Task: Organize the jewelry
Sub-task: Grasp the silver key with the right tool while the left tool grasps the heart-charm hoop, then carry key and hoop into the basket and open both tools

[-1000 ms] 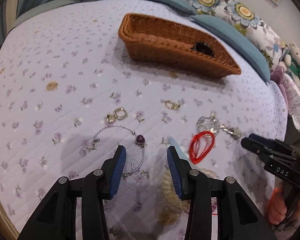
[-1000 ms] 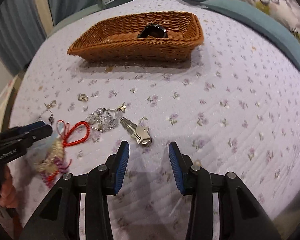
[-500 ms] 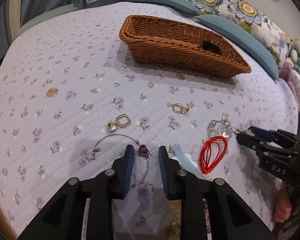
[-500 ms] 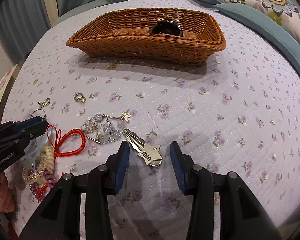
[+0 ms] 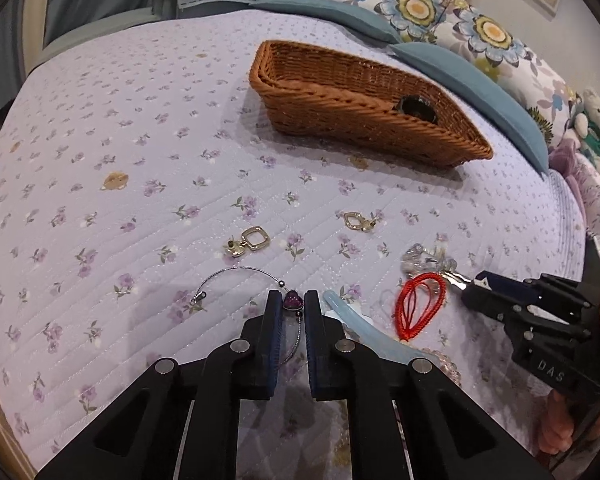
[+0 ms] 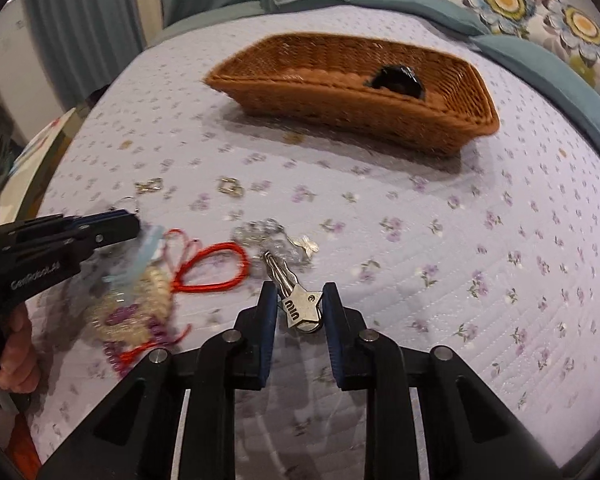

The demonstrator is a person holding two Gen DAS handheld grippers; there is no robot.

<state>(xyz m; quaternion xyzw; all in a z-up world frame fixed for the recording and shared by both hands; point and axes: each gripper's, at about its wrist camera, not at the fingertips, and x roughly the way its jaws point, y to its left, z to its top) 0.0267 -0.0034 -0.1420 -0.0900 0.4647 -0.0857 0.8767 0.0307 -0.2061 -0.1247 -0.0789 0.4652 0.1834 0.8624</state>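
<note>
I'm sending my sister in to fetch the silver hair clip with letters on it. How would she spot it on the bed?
Start from the brown wicker basket on the lilac quilt and come toward the near edge. Right of the red cord loop, past a clear bead cluster, lies the silver hair clip, between the right gripper fingers. Alone among the pieces, it has a flat lettered plate.

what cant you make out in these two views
- Black thing in the basket: left view, the wicker wall hides most of it; blurred in the right view.
- Hair-tie pile: right view, motion blur; in the left view, cut off behind the left gripper.
- Whether the left jaws touch the purple heart charm between them.
- Whether the right gripper pinches the key yet.
</note>
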